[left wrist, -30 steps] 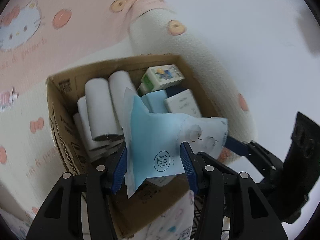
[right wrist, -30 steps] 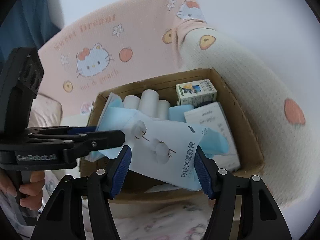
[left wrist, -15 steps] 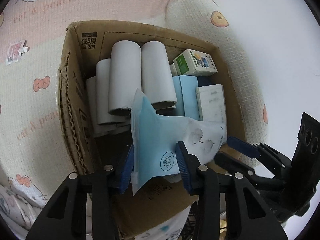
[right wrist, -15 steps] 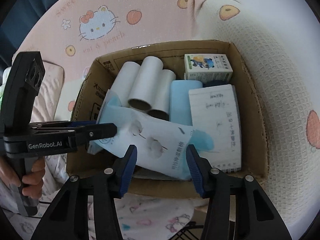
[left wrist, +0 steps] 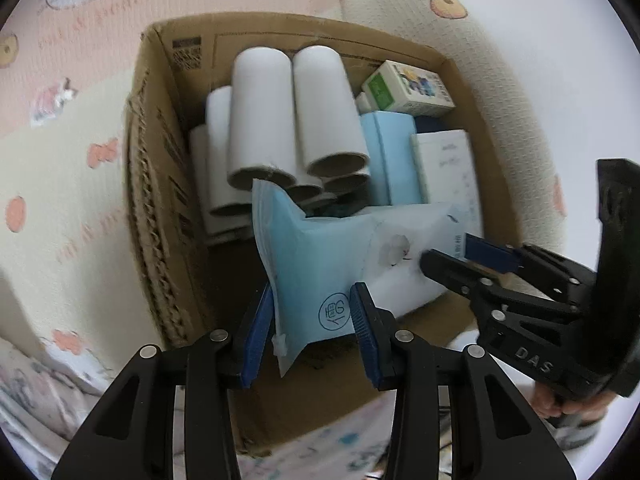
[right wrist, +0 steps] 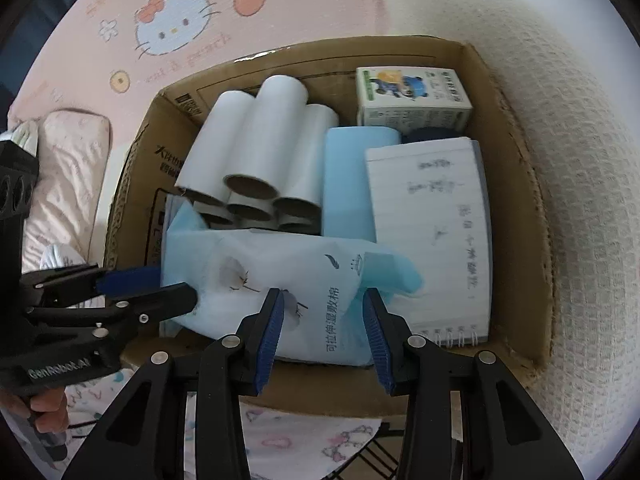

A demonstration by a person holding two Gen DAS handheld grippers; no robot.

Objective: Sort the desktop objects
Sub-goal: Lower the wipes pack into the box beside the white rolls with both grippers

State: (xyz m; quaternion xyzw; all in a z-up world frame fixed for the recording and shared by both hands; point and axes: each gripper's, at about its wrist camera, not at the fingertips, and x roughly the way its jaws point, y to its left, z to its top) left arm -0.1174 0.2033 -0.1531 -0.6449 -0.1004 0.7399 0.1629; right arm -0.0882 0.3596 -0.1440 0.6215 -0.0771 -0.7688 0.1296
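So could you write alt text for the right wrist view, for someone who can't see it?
Two hand-held grippers, right gripper closing and left gripper, grip a blue-and-white wipes pack over a cardboard box. The box holds white paper rolls, a notebook and a small carton.

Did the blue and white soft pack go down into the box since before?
Yes. The soft pack, between both grippers, sat above the cardboard box rim earlier; now it lies lower, inside the box, in front of the paper rolls.
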